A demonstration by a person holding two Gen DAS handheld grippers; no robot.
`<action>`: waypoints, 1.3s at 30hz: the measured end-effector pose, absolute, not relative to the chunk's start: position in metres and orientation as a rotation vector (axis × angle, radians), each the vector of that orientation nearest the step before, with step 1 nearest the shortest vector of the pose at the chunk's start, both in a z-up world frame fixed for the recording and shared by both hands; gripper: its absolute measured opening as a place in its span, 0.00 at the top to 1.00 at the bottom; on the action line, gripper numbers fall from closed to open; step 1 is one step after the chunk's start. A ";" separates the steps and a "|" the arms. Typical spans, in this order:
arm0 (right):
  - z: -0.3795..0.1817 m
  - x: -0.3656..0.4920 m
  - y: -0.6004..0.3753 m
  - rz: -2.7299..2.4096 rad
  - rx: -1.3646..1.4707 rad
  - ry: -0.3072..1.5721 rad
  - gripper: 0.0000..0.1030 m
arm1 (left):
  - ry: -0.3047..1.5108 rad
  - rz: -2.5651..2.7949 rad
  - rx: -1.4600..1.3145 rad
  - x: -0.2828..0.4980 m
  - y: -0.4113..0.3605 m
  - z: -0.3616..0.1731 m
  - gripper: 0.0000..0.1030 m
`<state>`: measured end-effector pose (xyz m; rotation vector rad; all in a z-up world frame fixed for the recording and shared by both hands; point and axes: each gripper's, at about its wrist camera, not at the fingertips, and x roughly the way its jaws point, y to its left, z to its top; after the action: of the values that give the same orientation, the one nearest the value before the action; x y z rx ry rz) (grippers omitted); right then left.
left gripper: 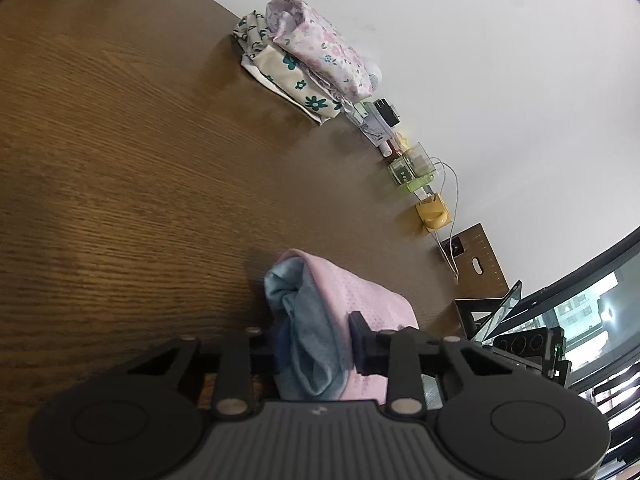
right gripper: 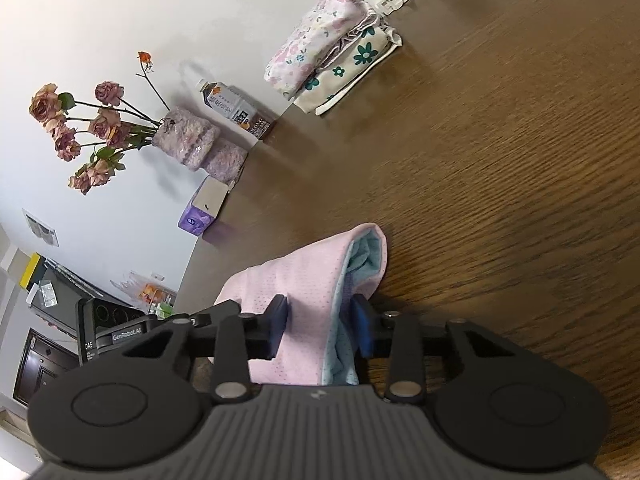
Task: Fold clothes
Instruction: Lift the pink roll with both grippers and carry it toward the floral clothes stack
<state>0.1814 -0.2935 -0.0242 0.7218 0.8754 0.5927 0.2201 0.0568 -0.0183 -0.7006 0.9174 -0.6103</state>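
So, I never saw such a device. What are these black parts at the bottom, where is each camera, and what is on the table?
No robot arm here: a person holds a two-finger gripper in each hand, each with its own camera looking along the fingers. One picture shows the left gripper, the other the right gripper. Both are shut on a pink and blue cloth, which rests on the brown table. Further back lies a stack of folded flowered clothes. By the wall stand dried roses and a bottle.

Small clutter along table edge, 1 o'clock: too small to identify. Bottle label, 10 o'clock: unreadable.
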 end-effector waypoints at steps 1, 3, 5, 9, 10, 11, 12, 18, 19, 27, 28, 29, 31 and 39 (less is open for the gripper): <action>-0.025 0.182 -0.294 0.593 0.721 0.875 0.68 | 0.918 -0.609 -0.703 0.220 0.057 -0.019 0.76; -0.026 0.182 -0.294 0.593 0.722 0.874 0.73 | 0.915 -0.608 -0.702 0.219 0.056 -0.021 0.82; -0.028 0.183 -0.294 0.588 0.730 0.876 0.81 | 0.897 -0.608 -0.687 0.216 0.053 -0.022 0.86; -0.031 0.181 -0.293 0.585 0.768 0.873 0.89 | 0.849 -0.600 -0.668 0.210 0.051 -0.019 0.91; -0.030 0.180 -0.294 0.588 0.780 0.866 0.90 | 0.841 -0.603 -0.672 0.210 0.052 -0.017 0.91; -0.028 0.179 -0.294 0.593 0.787 0.855 0.90 | 0.833 -0.604 -0.675 0.210 0.052 -0.016 0.92; -0.026 0.178 -0.293 0.598 0.786 0.841 0.90 | 0.824 -0.606 -0.677 0.210 0.053 -0.014 0.92; 0.001 0.181 -0.287 0.614 0.711 0.778 0.90 | 0.747 -0.627 -0.672 0.214 0.052 0.011 0.92; 0.006 0.182 -0.287 0.615 0.699 0.768 0.90 | 0.732 -0.630 -0.663 0.215 0.052 0.017 0.92; 0.062 0.205 -0.287 0.632 0.613 0.677 0.90 | 0.606 -0.624 -0.566 0.230 0.042 0.078 0.92; 0.069 0.209 -0.288 0.636 0.608 0.664 0.90 | 0.590 -0.622 -0.553 0.232 0.041 0.087 0.92; 0.075 0.212 -0.288 0.642 0.605 0.652 0.90 | 0.573 -0.620 -0.541 0.235 0.040 0.096 0.92; 0.089 0.221 -0.289 0.652 0.594 0.628 0.90 | 0.542 -0.615 -0.521 0.242 0.038 0.112 0.92; 0.152 0.268 -0.286 0.667 0.536 0.544 0.90 | 0.433 -0.596 -0.516 0.274 0.036 0.165 0.92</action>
<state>0.2677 -0.2860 0.1519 0.5362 0.5445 0.6667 0.2741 0.0360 0.1650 -0.5158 0.4330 -0.5956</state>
